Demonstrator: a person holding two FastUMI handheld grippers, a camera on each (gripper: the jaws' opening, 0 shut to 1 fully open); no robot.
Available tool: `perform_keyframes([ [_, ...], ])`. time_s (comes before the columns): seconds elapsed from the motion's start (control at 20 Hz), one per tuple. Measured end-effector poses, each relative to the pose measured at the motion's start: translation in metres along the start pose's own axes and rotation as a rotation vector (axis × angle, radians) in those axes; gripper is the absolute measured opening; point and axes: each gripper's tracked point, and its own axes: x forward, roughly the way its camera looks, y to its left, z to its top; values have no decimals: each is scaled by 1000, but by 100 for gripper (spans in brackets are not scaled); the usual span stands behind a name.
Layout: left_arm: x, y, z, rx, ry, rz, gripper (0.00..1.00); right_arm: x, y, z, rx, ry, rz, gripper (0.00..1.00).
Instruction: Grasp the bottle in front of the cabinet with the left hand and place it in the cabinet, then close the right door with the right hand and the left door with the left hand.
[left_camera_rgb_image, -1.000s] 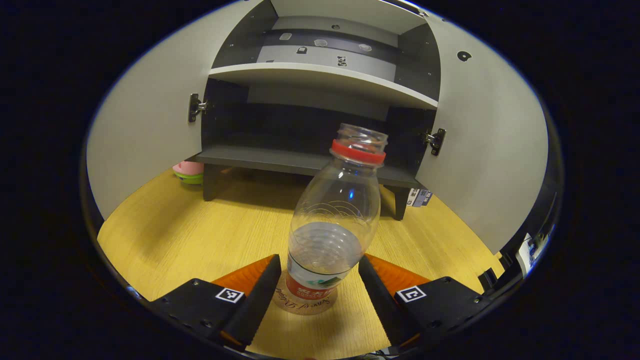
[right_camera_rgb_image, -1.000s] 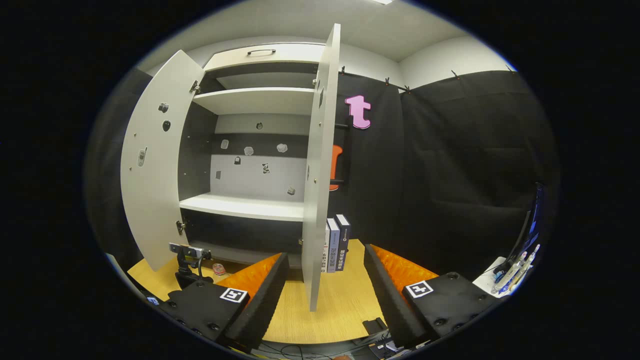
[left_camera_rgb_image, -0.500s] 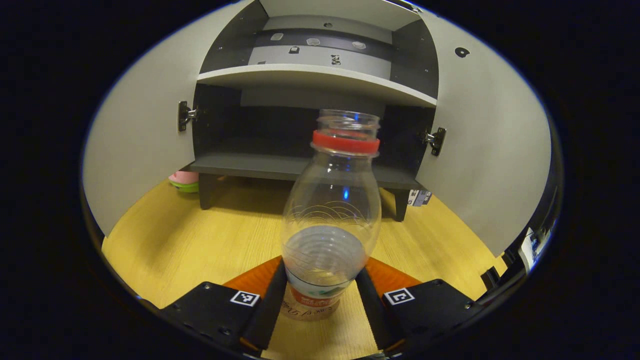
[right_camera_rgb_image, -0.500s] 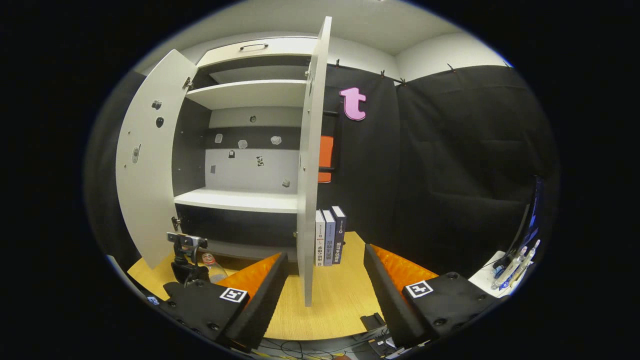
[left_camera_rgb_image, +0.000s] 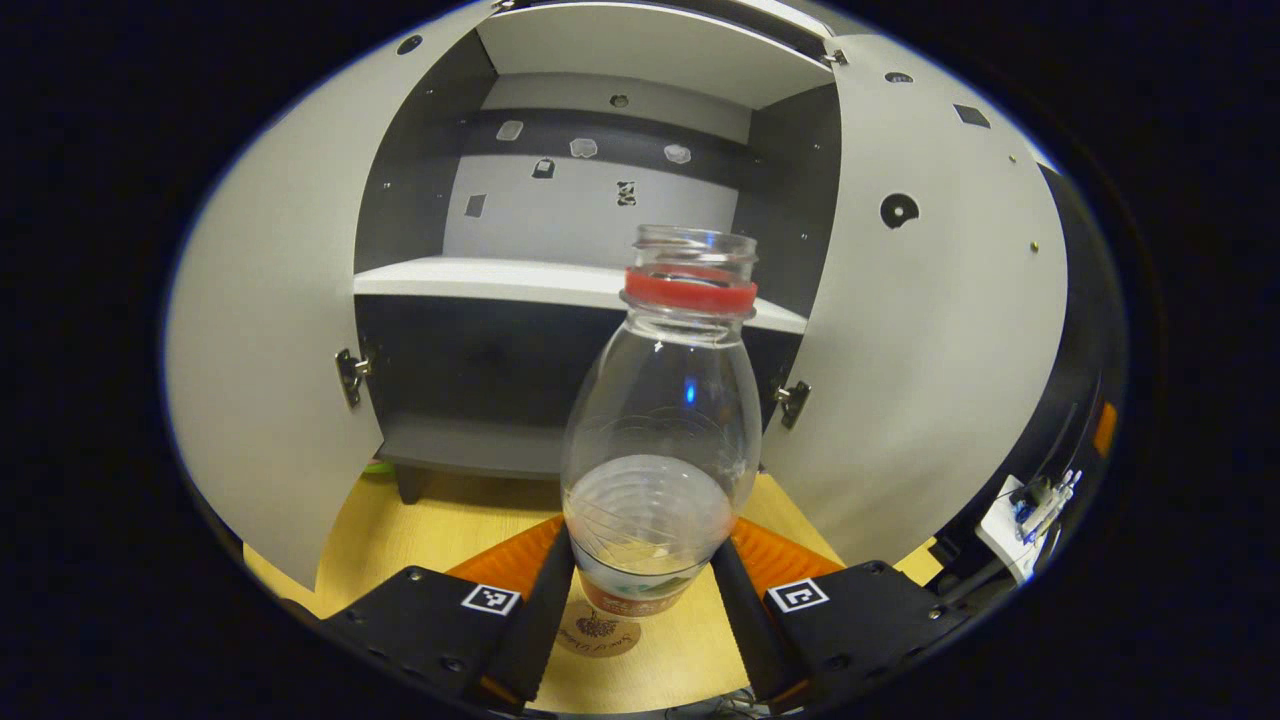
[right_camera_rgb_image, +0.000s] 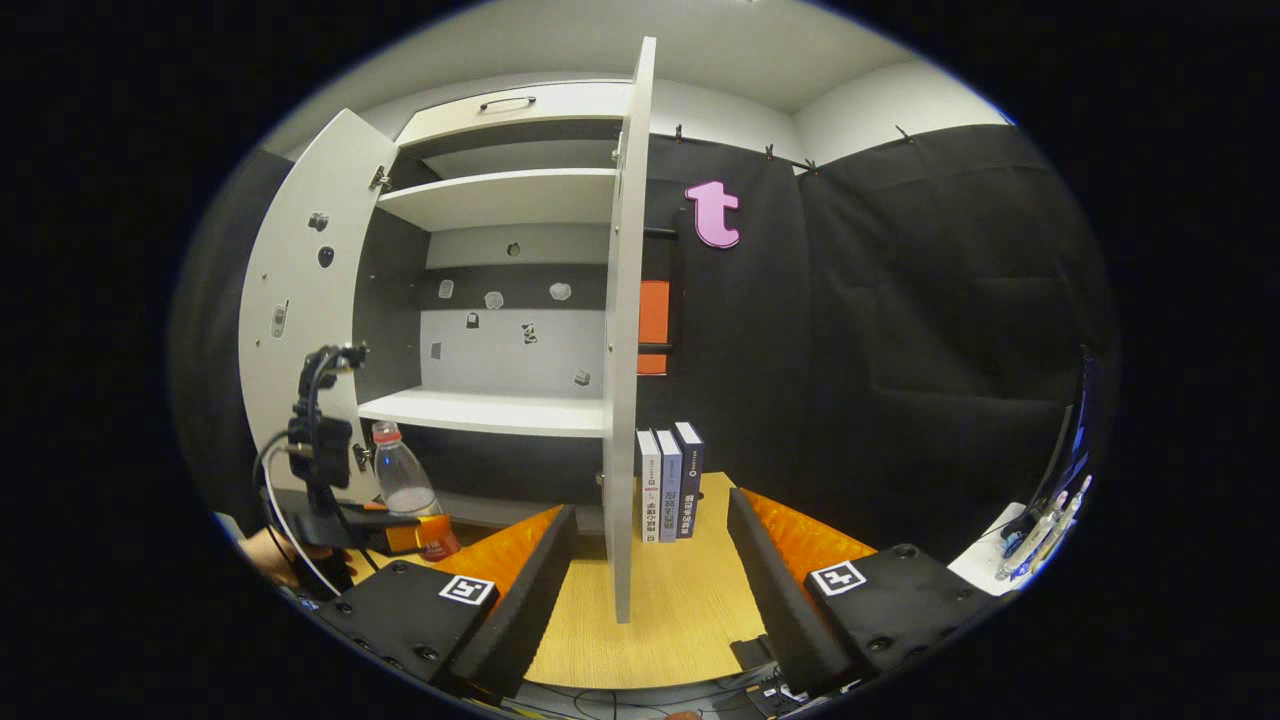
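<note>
I count one clear plastic bottle (left_camera_rgb_image: 660, 420) with a red neck ring, two open white cabinet doors (left_camera_rgb_image: 270, 350), and three upright books (right_camera_rgb_image: 668, 485).

— Can any writing be read?
— No. The bottle (left_camera_rgb_image: 655, 420) has a label (left_camera_rgb_image: 635, 597) at 6 o'clock in the left gripper view, but its print is too small.
— And the coaster (left_camera_rgb_image: 598, 632) just below?
— Curly script, blurred.
— The books (right_camera_rgb_image: 668, 485)?
— They stand near 6 o'clock in the right gripper view, and the spine lettering is too fine. Square black-and-white code tags (left_camera_rgb_image: 490, 599) sit at 7 and 5 o'clock on the left gripper (left_camera_rgb_image: 642, 545), and likewise on the right gripper (right_camera_rgb_image: 650, 510).
</note>
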Motion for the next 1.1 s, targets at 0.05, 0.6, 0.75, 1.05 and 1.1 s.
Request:
perform_keyframes([
  [0.05,-5,-3,16,1,-6,-9,76,0,1,-1,6,-1,7,98],
  [0.6,21,-17,151,122,-116,-17,75,-3,-22,-15,53,12,0,99],
  [0.75,43,-21,167,96,-115,-25,75,-5,-34,-14,53,5,-21,99],
  [1.05,98,-16,199,79,-89,-8,75,-10,-58,-19,66,7,-83,98],
  [1.1,107,-14,201,88,-81,3,75,-10,-63,-21,67,10,-94,100],
])
